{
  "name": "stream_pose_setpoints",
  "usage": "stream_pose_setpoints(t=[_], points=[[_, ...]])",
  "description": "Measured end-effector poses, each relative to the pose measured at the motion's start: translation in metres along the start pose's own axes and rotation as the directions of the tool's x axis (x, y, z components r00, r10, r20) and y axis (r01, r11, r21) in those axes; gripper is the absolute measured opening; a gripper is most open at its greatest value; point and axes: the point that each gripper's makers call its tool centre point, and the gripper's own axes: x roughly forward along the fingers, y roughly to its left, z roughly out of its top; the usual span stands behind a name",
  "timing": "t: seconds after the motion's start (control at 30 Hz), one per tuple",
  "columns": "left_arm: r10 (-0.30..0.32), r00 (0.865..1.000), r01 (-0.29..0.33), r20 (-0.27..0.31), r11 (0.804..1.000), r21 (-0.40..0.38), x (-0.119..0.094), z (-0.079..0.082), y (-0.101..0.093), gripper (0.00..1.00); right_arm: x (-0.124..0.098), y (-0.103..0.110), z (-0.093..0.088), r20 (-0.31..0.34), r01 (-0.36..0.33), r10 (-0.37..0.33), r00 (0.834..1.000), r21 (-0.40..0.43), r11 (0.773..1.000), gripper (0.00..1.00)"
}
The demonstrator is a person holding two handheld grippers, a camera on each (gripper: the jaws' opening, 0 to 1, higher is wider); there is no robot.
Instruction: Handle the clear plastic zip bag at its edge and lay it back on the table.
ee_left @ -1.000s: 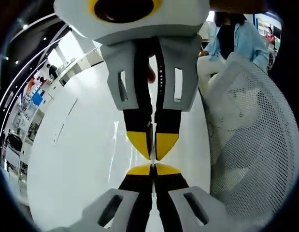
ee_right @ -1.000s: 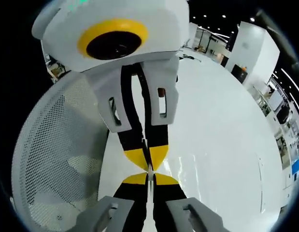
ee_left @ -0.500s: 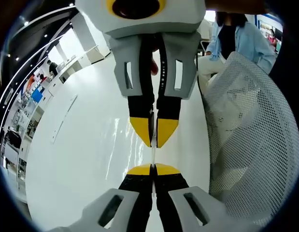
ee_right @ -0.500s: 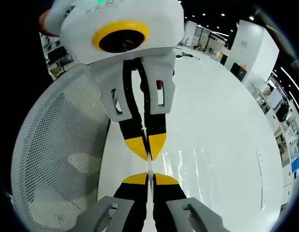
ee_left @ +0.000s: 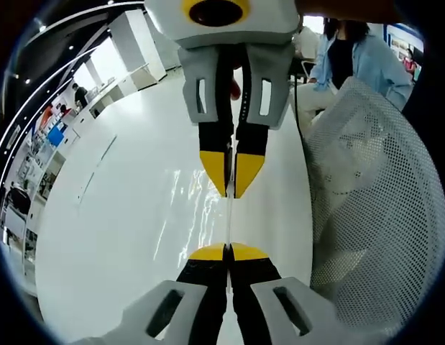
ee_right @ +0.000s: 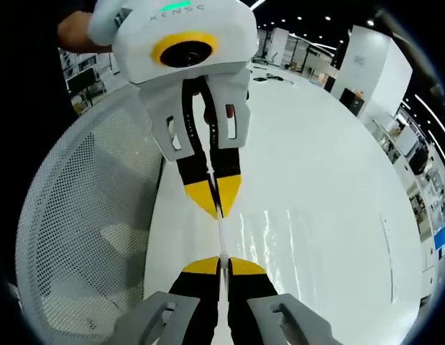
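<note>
A: Where is the clear plastic zip bag (ee_left: 228, 219) relative to the left gripper (ee_left: 227, 250)?

B: In the left gripper view its edge runs as a thin pale line from the closed yellow tips at 6 o'clock up toward 12, where the right gripper (ee_left: 230, 192) comes down from the top and pinches the other end. The bag is stretched taut between the two, above the white table (ee_left: 121, 215).

A: And from the other side?

B: The right gripper view shows the same in mirror: the right gripper (ee_right: 222, 262) at 6 o'clock has its jaws pressed together on the bag edge (ee_right: 220, 233), and the left gripper (ee_right: 217, 213) reaches in from 12 o'clock, also clamped on it.

A: What lies nearby?

B: A white mesh chair back (ee_left: 373, 208) sits at 3 o'clock in the left gripper view, with a person in a light blue shirt (ee_left: 366, 61) at 1 o'clock.
</note>
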Motion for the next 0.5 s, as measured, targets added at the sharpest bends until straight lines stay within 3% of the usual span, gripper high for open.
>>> stream_pose_setpoints(t=[0.5], points=[[0.000, 1.000, 0.000, -0.006, 1.000, -0.022, 0.000, -0.004, 0.000, 0.00, -0.004, -0.002, -0.016, -0.022, 0.010, -0.010, 1.000, 0.018, 1.000, 0.00]])
